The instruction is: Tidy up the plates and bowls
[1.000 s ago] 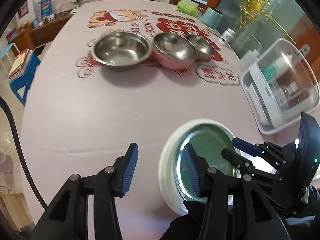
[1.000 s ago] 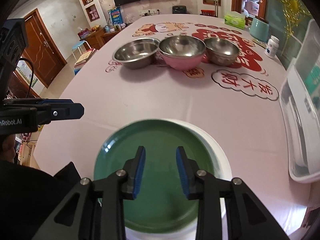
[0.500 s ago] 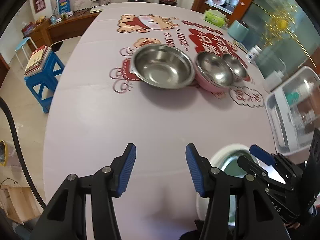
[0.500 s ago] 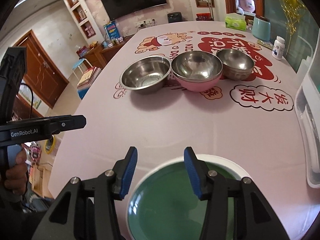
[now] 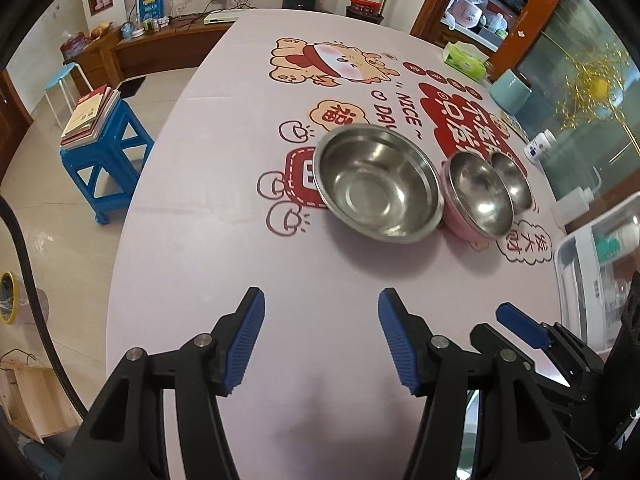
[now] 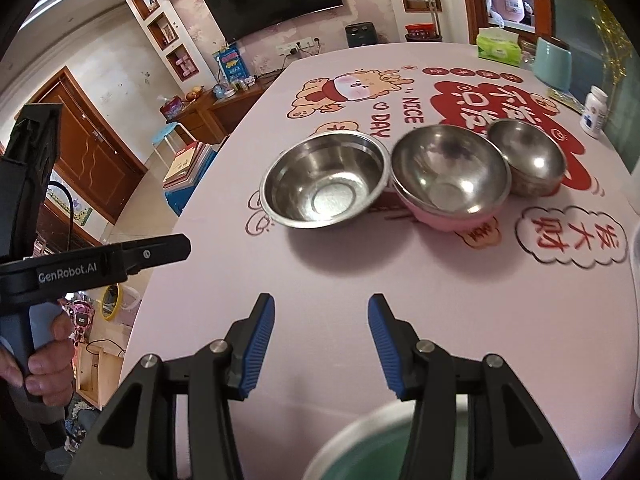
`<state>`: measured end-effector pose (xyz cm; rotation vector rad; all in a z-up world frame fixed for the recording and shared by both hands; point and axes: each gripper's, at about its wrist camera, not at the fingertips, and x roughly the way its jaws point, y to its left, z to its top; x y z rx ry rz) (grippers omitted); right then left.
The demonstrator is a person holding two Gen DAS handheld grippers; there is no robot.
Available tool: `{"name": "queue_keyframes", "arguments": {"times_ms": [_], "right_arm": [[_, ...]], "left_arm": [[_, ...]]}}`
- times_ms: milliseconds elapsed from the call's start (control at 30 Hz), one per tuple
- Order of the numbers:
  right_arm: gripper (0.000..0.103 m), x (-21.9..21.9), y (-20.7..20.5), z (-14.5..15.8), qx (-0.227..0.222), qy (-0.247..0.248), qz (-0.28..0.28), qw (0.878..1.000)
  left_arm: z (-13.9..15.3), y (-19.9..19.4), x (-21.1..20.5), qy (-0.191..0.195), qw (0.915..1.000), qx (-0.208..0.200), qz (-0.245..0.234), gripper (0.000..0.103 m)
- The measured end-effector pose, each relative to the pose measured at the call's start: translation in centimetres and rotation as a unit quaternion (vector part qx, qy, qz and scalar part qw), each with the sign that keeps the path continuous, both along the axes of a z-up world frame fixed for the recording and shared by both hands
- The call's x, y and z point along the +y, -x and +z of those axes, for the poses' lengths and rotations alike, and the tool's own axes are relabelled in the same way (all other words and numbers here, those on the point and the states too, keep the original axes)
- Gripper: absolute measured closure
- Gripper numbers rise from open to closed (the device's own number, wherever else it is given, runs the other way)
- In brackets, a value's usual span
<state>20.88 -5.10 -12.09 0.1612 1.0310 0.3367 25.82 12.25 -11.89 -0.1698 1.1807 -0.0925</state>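
Note:
Three bowls stand in a row mid-table: a wide steel bowl, a pink bowl with a steel inside, and a small steel bowl. A green plate with a white rim lies at the near edge under my right gripper. My left gripper is open and empty above bare tablecloth. My right gripper is open and empty, also seen in the left wrist view.
A clear plastic dish box stands at the table's right edge. A white pill bottle, a teal canister and a tissue pack are at the far right. A blue stool with books stands left of the table.
Both grippers have pulled up and back from the green plate. The right gripper opened wider, and the plate slid toward the bottom of both views. The bowls did not move.

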Motion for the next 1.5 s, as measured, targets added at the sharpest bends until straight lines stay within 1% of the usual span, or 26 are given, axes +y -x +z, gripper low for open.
{"name": "queue_keyframes", "arguments": {"times_ms": [267,400,533,633,733,933,1100,1200,1233,1300,1400,1467,1500], "right_arm": [[0.054,1.4,-3.6,-0.8,0.002,-0.012,-0.006,1.000],[0.054,1.9,-5.0,-1.2,0.001,-0.011,-0.013,1.000],[0.054,2.2,-6.2,-1.9,0.007,-0.009,-0.024,1.000],[0.054,2.2,-6.8,-2.4,0.013,-0.012,-0.042,0.999],[0.054,2.0,-7.5,-3.0,0.022,-0.015,-0.055,0.998],[0.054,1.7,-8.4,-3.9,0.035,-0.029,-0.084,0.995],[0.054,1.5,-8.8,-4.9,0.048,-0.036,-0.096,0.994],[0.054,1.3,-8.8,-5.5,0.052,-0.037,-0.106,0.992],[0.054,1.2,-8.9,-5.7,0.054,-0.037,-0.108,0.992],[0.055,1.0,-9.0,-5.9,0.056,-0.037,-0.111,0.992],[0.062,0.8,-9.1,-6.0,0.051,-0.038,-0.110,0.992],[0.065,0.6,-9.1,-6.1,0.049,-0.041,-0.110,0.992],[0.066,0.6,-9.1,-6.2,0.048,-0.044,-0.109,0.992]], "left_arm": [[-0.7,-3.4,1.0,0.018,0.9997,-0.009,0.011,0.045],[-1.1,-4.9,1.0,0.017,0.9996,-0.016,0.015,0.045],[-1.9,-6.4,1.1,0.022,0.9994,-0.014,0.022,0.045],[-2.5,-7.3,1.0,0.019,0.9994,-0.017,0.022,0.045],[-3.2,-8.0,1.0,0.031,0.9992,-0.015,0.020,0.045],[-5.0,-9.2,1.1,0.043,0.9989,-0.006,0.020,0.045],[-6.3,-9.9,0.8,0.054,0.9984,-0.005,0.014,0.045],[-7.5,-10.4,0.5,0.060,0.9981,0.005,0.010,0.045],[-8.0,-10.5,0.4,0.063,0.9979,0.011,0.010,0.046],[-8.8,-10.8,0.4,0.074,0.9970,0.024,0.009,0.052],[-9.8,-11.2,0.5,0.089,0.9953,0.033,0.017,0.056],[-10.1,-11.3,0.6,0.102,0.9941,0.033,0.018,0.062],[-10.2,-11.3,0.6,0.107,0.9936,0.032,0.017,0.063]]}}
